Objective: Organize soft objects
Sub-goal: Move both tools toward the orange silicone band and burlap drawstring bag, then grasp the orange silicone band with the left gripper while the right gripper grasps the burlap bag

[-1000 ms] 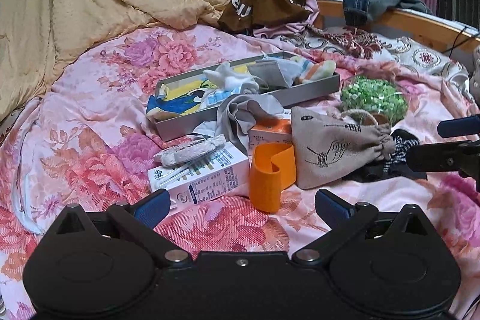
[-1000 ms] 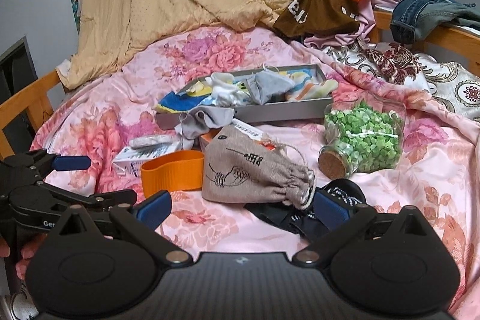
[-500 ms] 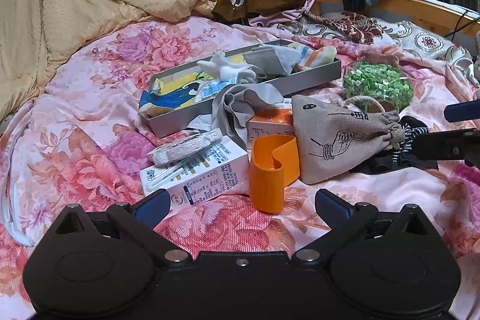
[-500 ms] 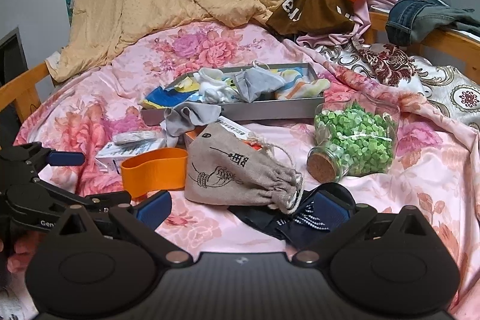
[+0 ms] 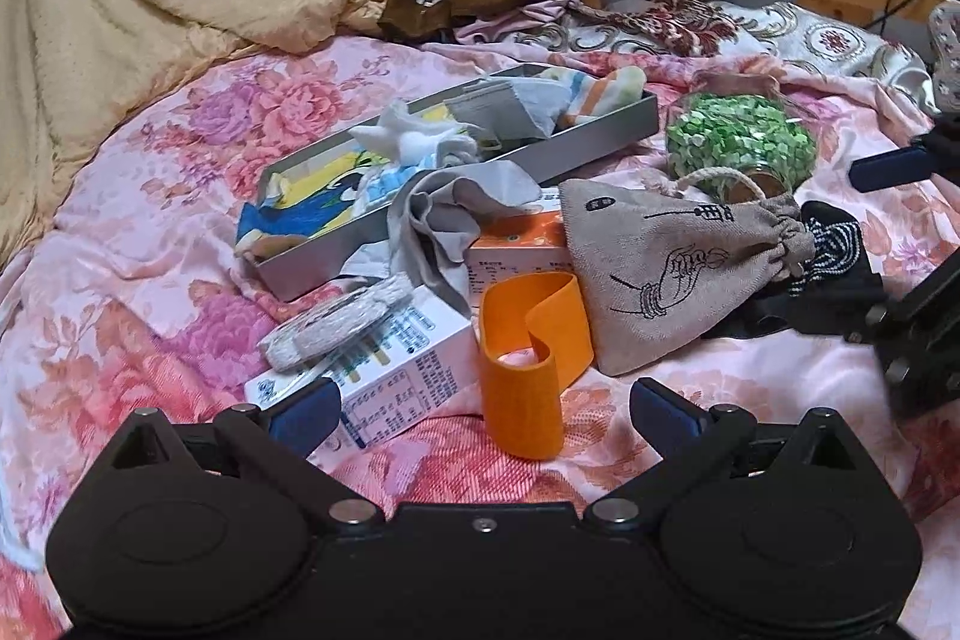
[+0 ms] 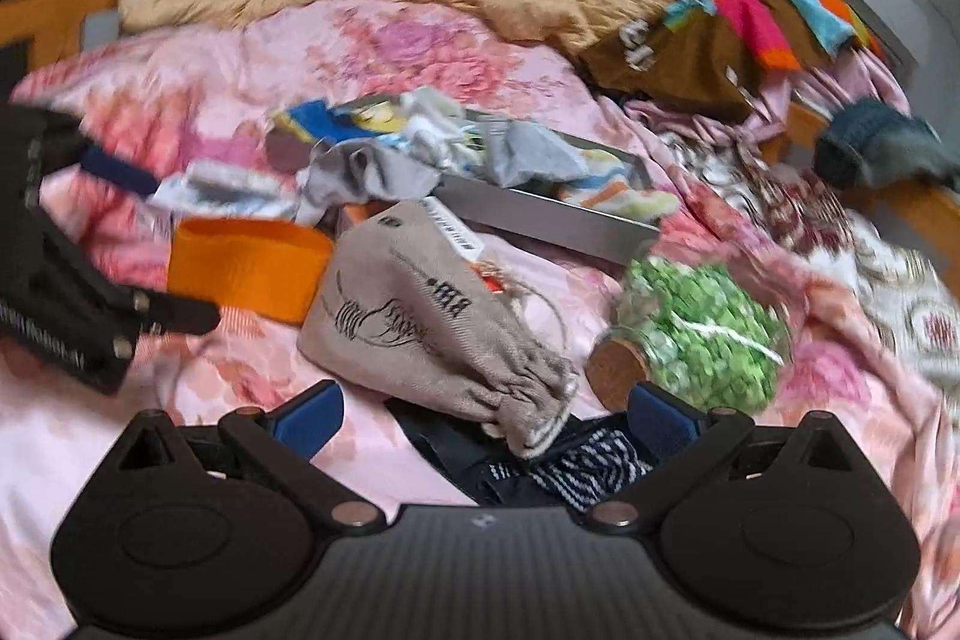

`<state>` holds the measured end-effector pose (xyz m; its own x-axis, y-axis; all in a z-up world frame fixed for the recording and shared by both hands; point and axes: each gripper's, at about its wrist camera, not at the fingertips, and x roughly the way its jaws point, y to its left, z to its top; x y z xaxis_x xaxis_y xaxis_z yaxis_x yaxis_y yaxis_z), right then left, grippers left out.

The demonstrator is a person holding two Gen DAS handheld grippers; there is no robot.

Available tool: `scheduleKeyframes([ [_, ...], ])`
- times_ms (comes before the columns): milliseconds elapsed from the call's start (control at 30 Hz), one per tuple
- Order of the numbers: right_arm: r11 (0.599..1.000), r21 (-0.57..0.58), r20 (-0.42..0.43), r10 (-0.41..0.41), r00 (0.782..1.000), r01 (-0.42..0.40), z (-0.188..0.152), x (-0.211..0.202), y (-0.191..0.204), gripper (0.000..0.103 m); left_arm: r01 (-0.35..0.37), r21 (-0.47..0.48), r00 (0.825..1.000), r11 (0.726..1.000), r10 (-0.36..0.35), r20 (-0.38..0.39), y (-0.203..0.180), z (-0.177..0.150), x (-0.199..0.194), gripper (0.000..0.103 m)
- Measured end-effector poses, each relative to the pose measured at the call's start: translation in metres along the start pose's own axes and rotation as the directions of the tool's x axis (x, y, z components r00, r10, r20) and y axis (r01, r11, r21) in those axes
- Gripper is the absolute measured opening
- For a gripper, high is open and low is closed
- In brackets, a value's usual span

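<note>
The right gripper (image 6: 483, 415), spread and empty, has been brought closer over the striped dark cloth (image 6: 576, 466) at lower centre; a grasp seems imminent.

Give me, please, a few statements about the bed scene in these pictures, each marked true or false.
1. The left tool is shut on the orange band. False: it is open and holds nothing.
2. The jar of green bits lies on its side on the bedspread. True.
3. The grey tray holds socks. True.
4. The linen drawstring pouch is inside the tray. False: it lies on the bedspread in front of the tray, partly over a dark striped sock.
5. The right tool is open. True.
</note>
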<state>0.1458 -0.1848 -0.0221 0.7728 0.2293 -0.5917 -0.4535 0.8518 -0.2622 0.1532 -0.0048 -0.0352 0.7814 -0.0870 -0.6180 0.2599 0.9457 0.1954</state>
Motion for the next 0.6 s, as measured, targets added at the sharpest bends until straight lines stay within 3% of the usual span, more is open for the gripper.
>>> scheduleKeyframes([
  [433,0.975,-0.221,0.032,-0.004,0.999,0.011,-0.007,0.033,0.024,0.100,0.052,0.041,0.997,0.998,-0.050,-0.051,-0.005,0.008,0.016,0.087],
  [600,0.965,-0.258,0.054,-0.033,0.998,0.046,-0.011,0.034,0.029,0.095,0.053,0.055,0.996,0.997,-0.049,-0.073,-0.007,0.009,0.018,0.074],
])
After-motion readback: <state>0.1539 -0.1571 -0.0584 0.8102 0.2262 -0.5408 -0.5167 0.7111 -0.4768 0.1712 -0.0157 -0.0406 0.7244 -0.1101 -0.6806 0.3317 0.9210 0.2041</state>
